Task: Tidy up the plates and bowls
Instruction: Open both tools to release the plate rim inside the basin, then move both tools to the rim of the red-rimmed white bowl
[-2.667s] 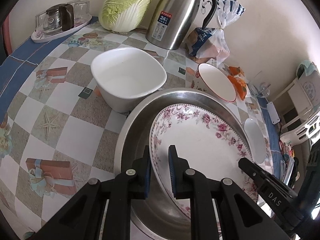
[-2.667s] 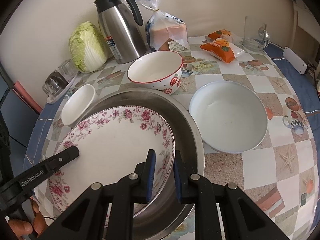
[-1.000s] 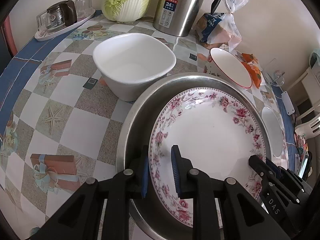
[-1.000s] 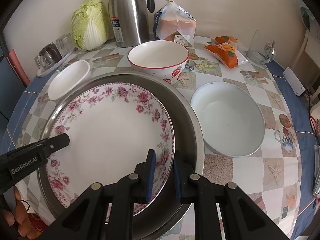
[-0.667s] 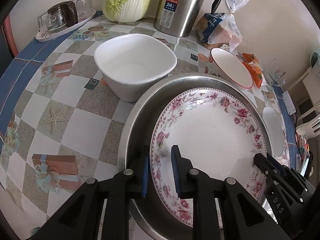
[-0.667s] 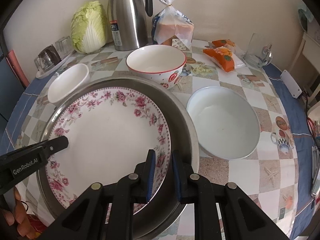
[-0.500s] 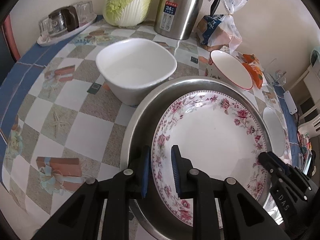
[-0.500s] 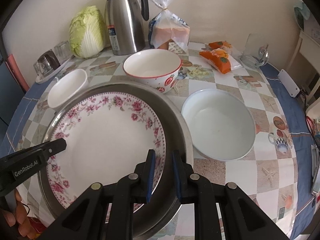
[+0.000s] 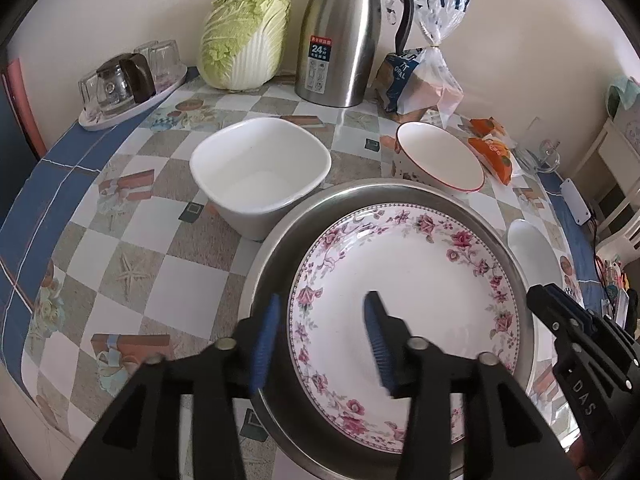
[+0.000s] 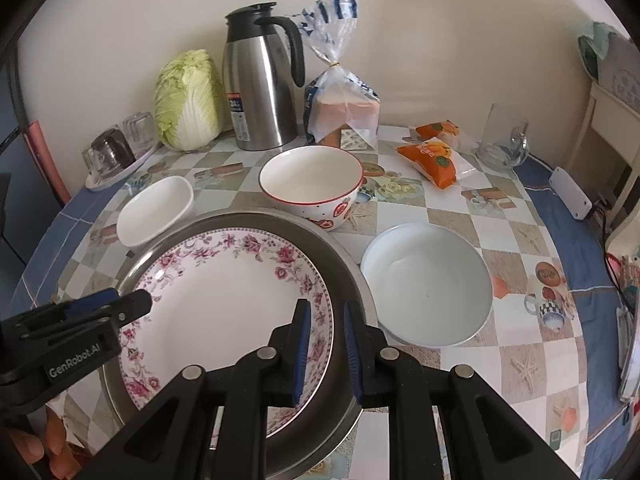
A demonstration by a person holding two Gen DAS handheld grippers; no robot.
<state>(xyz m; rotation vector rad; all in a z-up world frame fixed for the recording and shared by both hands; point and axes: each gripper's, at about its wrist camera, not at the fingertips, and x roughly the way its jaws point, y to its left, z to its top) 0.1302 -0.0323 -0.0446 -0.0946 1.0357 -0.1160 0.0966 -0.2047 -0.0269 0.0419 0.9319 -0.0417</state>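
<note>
A flowered plate [image 9: 404,264] lies in a wide steel basin [image 9: 280,240] on the checked tablecloth. My left gripper [image 9: 320,336] straddles the plate's near left rim; its jaws are opening and the blue pads stand clear of the rim. My right gripper [image 10: 326,350] is shut on the plate's [image 10: 224,292] right rim, just inside the basin's wall [image 10: 352,264]. Around the basin stand a square white bowl [image 9: 260,176], a red-rimmed bowl [image 10: 312,180] and a round pale bowl [image 10: 428,284].
At the back by the wall stand a steel thermos [image 9: 340,40], a cabbage [image 9: 244,40], a bag of bread [image 10: 344,104] and a tray of glasses [image 9: 124,80]. Orange snack packets [image 10: 436,156] and a glass jug [image 10: 500,144] sit at the far right.
The plate, tilted earlier, now lies flat in the basin. My left jaws have spread wide off its rim. Both grippers have risen a little.
</note>
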